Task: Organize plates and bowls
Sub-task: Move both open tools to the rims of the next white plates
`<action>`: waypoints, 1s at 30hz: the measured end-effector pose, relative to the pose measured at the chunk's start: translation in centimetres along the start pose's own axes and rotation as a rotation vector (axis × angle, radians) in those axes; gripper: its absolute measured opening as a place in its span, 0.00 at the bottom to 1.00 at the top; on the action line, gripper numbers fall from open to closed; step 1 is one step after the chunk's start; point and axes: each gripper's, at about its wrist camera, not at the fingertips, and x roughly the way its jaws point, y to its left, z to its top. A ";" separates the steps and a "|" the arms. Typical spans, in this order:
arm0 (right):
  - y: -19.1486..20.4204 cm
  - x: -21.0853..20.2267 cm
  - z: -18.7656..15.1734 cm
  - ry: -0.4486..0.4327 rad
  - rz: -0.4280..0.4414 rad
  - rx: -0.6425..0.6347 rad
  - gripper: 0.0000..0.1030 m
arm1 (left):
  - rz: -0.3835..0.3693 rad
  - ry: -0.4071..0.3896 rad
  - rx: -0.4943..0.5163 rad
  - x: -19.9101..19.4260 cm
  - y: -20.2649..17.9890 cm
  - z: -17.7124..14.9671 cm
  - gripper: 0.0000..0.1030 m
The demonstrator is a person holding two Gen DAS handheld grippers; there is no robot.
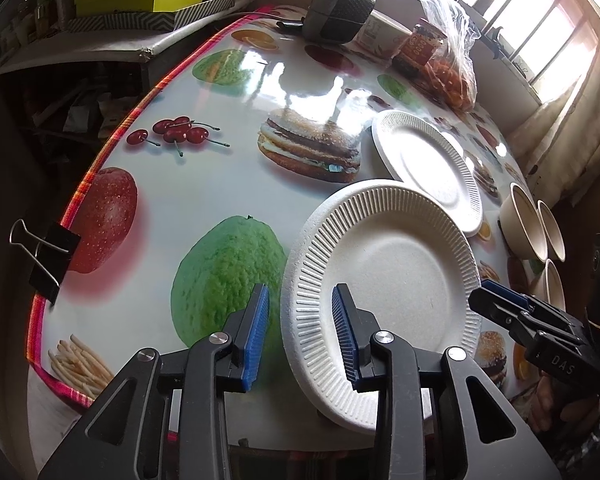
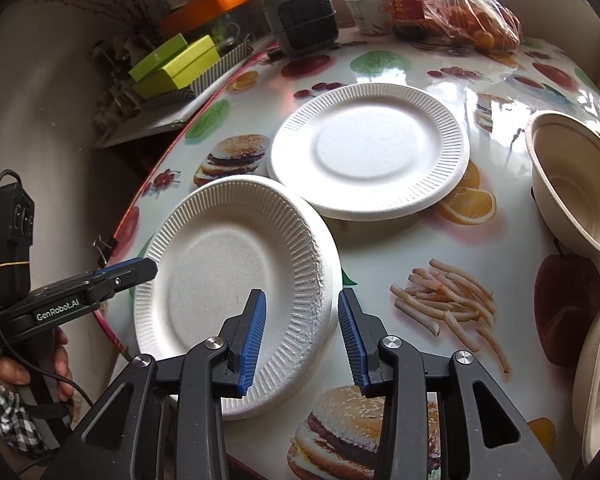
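1. Left wrist view: looks like we're at the plate-stacking step. The near plate (image 1: 384, 280) sits at the near edge of the table (image 1: 204, 196), a bit of it hanging past the edge, and its far rim slightly overlaps the far plate (image 1: 428, 164), which lies further in toward the middle. The left gripper (image 1: 300, 336) has its fingers wide apart and straddles the near plate's left rim: the right pad (image 1: 346, 340) is over the ribbed rim, the left pad (image 1: 256, 336) is outside it over the printed green fruit. Nothing is pinched yet. I can't tell if a pad actually touches the plate. Three bowls (image 1: 534, 232) are lined up at the right edge of the table.

2. Right wrist view: the right gripper (image 2: 302, 336) is open about as wide and straddles the same plate's right rim (image 2: 320, 280), with one pad (image 2: 252, 336) over the ribbing and the other outside it. It holds nothing. The left gripper (image 2: 140, 270) comes in at the plate's opposite rim. My guess for the next move: close one gripper on the rim, lift, and set this plate squarely onto the far plate (image 2: 370, 148). The rim is thin and the plate is light, so it needs a gentle squeeze. The bowls (image 2: 576, 184) still wait at the right edge.
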 end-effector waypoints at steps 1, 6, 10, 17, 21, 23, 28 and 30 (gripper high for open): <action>0.0 0.0 0.0 -0.001 -0.001 -0.001 0.36 | 0.002 -0.001 0.000 0.0 0.0 0.0 0.35; 0.1 -0.2 0.3 -0.009 -0.004 0.001 0.39 | -0.001 -0.007 -0.005 -0.1 0.1 0.3 0.39; -0.2 -1.0 0.8 -0.040 -0.019 0.004 0.41 | -0.004 -0.018 -0.003 -0.5 0.1 1.0 0.39; -1.8 -3.2 3.1 -0.124 -0.061 0.041 0.42 | -0.011 -0.050 0.043 -1.1 -1.3 3.7 0.39; -3.2 -4.0 4.7 -0.163 -0.088 0.072 0.42 | -0.025 -0.063 0.065 -1.1 -2.4 5.7 0.39; -4.0 -4.1 5.4 -0.168 -0.097 0.091 0.42 | -0.024 -0.068 0.085 -0.9 -3.1 6.6 0.39; -5.6 -3.3 6.9 -0.163 -0.102 0.125 0.42 | -0.038 -0.055 0.112 0.3 -4.5 8.8 0.39; -6.0 -2.7 7.4 -0.158 -0.101 0.136 0.42 | -0.044 -0.048 0.113 0.9 -4.8 9.5 0.39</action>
